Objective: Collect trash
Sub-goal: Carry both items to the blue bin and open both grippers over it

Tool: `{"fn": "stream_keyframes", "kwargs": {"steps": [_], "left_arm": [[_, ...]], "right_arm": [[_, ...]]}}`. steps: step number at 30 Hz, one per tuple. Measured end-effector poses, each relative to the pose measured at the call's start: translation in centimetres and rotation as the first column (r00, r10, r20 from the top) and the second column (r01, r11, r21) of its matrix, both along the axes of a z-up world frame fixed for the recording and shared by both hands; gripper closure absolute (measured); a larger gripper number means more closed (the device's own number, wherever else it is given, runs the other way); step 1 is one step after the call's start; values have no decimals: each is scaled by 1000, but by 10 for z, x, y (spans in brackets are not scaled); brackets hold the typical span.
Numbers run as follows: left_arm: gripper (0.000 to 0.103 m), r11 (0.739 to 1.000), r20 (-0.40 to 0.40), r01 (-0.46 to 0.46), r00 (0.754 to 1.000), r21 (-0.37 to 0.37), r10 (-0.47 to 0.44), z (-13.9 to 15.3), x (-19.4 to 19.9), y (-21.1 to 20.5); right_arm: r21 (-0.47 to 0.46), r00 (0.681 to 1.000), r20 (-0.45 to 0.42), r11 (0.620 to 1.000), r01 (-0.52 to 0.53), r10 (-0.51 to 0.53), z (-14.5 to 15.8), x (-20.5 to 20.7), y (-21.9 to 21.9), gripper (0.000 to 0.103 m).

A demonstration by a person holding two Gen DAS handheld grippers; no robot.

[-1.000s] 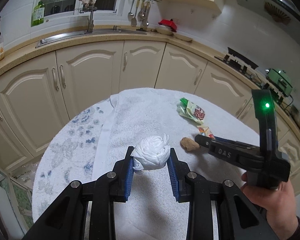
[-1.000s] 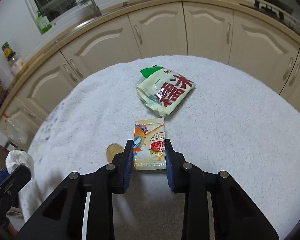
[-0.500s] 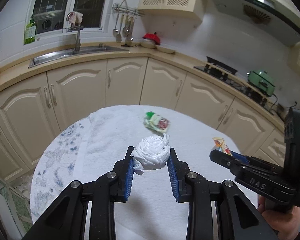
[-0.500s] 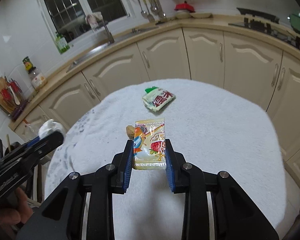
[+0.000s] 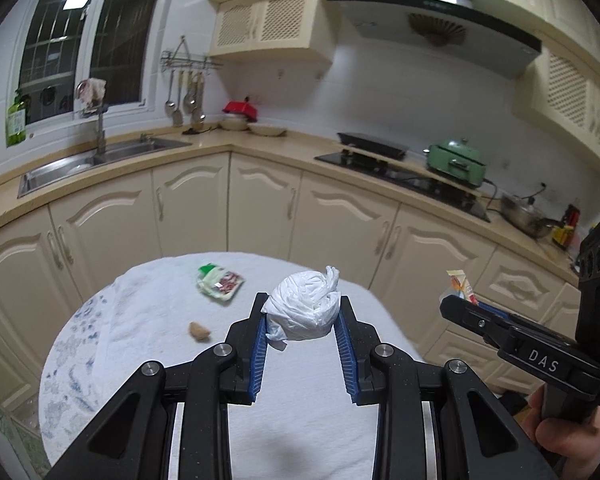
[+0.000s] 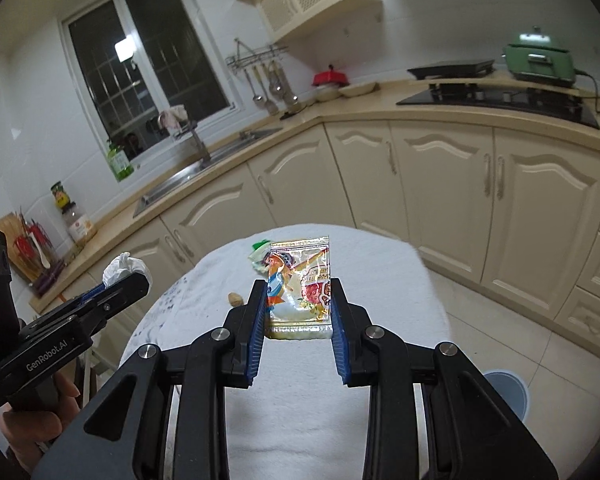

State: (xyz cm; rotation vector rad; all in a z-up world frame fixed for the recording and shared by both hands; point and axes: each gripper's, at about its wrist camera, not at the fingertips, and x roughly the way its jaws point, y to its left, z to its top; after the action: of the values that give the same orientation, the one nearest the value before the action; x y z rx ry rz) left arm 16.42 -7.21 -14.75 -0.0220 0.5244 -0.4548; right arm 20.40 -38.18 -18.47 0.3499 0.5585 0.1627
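Observation:
My left gripper [image 5: 302, 316] is shut on a crumpled white paper ball [image 5: 306, 306] and holds it well above the round table [image 5: 140, 320]. My right gripper [image 6: 299, 298] is shut on a shiny colourful snack wrapper [image 6: 299, 290], also raised above the table. The right gripper with the wrapper [image 5: 462, 286] shows at the right of the left wrist view. The left gripper with the paper ball [image 6: 124, 268] shows at the left of the right wrist view. A green and white snack bag [image 5: 220, 282] and a small brown scrap [image 5: 199, 331] lie on the white towel.
Cream kitchen cabinets [image 5: 260, 208] curve around behind the table, with a sink [image 5: 100, 160] and a stove [image 5: 400, 168] on the counter. A round blue-grey bin [image 6: 508, 392] stands on the tiled floor at the right of the table.
Both grippers have risen and tilted up, away from the table, each keeping its piece of trash. The table and the remaining trash now look lower and farther away.

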Motion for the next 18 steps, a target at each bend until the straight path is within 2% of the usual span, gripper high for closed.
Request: {"fn": "stream_keyframes", "kwargs": {"steps": [12, 18], "left_arm": [[75, 986, 35, 165, 985, 24, -166, 12, -37, -86], [75, 960, -14, 275, 961, 50, -275, 0, -36, -140]], "right_arm": [[25, 982, 48, 983, 179, -180, 11, -56, -85, 74], [45, 953, 4, 953, 301, -302, -6, -74, -140, 74]]}}
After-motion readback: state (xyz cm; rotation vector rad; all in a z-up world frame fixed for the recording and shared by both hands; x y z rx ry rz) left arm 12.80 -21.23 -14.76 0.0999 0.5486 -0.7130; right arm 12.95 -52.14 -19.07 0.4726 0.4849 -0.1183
